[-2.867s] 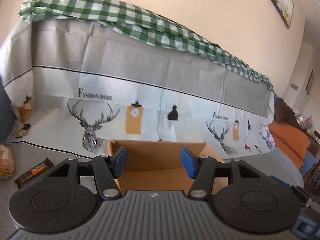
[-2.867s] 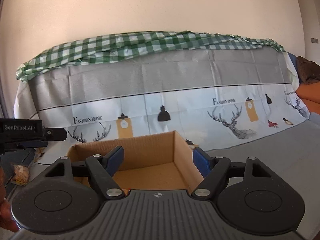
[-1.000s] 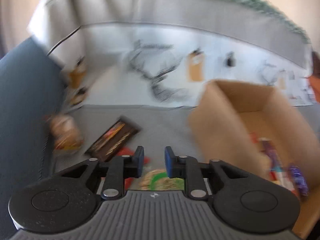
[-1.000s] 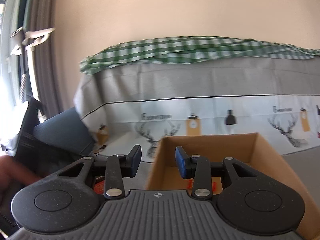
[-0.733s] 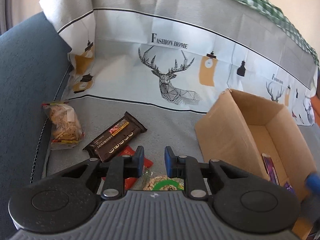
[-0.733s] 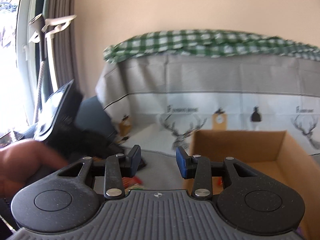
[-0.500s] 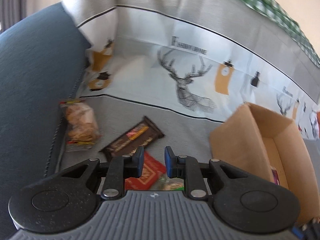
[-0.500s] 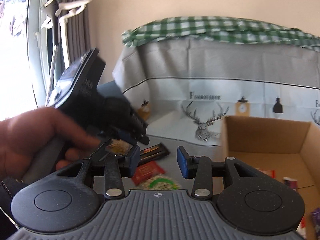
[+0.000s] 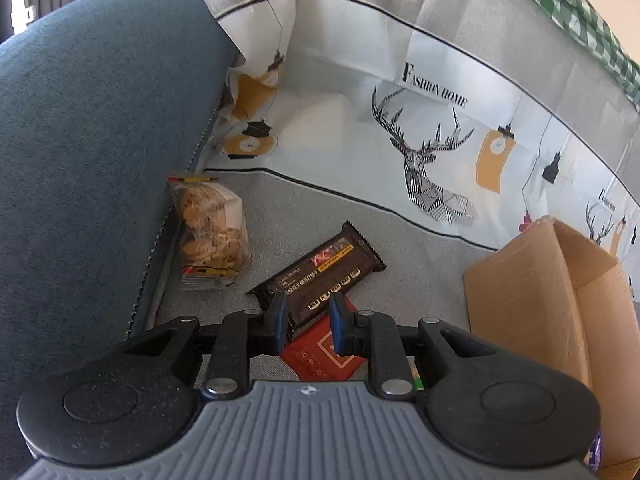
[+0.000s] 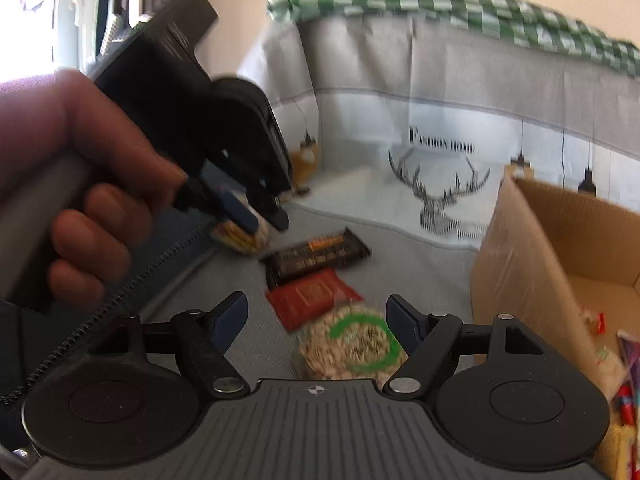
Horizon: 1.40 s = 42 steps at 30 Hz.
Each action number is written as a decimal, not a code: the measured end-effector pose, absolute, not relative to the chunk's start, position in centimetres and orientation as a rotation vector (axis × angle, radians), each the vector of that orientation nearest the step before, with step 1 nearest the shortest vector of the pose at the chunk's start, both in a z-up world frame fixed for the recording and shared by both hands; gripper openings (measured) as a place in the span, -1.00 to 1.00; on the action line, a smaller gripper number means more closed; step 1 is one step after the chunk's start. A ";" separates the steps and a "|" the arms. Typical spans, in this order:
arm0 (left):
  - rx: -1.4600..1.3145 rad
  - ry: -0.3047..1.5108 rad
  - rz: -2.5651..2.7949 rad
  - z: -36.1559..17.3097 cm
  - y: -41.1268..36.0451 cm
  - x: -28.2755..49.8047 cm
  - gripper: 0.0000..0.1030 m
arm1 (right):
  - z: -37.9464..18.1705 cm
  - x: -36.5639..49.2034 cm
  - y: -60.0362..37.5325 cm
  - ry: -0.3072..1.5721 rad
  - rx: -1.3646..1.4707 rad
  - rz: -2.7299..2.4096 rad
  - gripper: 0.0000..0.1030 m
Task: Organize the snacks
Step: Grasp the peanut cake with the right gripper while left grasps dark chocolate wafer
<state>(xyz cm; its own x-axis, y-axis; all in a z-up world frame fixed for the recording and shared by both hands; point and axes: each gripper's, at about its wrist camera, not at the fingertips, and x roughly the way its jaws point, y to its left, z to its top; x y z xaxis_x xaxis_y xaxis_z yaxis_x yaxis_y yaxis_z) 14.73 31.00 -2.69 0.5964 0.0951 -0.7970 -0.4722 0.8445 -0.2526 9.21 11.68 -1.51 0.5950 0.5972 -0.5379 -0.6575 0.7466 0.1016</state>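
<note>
While my right gripper (image 10: 314, 320) has just been opening wide above the round nut pack (image 10: 350, 346), nothing between its pads, my left gripper (image 9: 307, 316) hangs narrowly parted, empty, over the dark chocolate bar (image 9: 320, 270); the cardboard box (image 10: 560, 248) waits right

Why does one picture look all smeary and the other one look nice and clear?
In the right wrist view the hand, the left gripper, the dark chocolate bar and the round snack pack are smeared by motion blur. In the left wrist view the chocolate bar and the cookie bag look sharp, lit by soft daylight; the fisheye lens bends the cloth's black line.
</note>
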 end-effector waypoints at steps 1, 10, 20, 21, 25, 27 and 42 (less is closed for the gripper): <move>-0.465 0.880 0.340 -2.9 30.9 15.0 -0.54 | -1.8 9.5 11.9 0.603 -0.115 0.727 0.60; -0.386 0.901 0.341 -4.8 30.0 17.5 -0.09 | -3.4 11.8 13.2 0.697 -0.126 0.690 0.82; -0.298 0.900 0.325 -6.2 30.7 20.5 0.39 | -4.8 14.3 14.0 0.809 -0.135 0.648 0.86; -0.290 0.914 0.326 -6.5 30.8 20.8 0.44 | -5.0 14.6 14.1 0.823 -0.139 0.641 0.86; -0.236 0.968 0.330 -7.7 30.6 21.7 0.49 | -5.4 15.3 14.4 0.858 -0.150 0.625 0.86; -0.228 0.971 0.326 -8.0 30.6 21.9 0.57 | -5.6 15.6 14.5 0.876 -0.143 0.616 0.87; -0.218 0.969 0.338 -8.7 30.2 22.9 0.63 | -6.5 16.3 15.0 0.931 -0.139 0.615 0.78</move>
<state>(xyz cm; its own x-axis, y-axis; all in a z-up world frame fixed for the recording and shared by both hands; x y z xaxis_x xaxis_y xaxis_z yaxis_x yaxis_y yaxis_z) 22.89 30.17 -8.66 0.5202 0.1830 -0.8342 -0.3752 0.9264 -0.0308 16.26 14.98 -6.52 0.4402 0.4349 -0.7855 -0.5514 0.8214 0.1458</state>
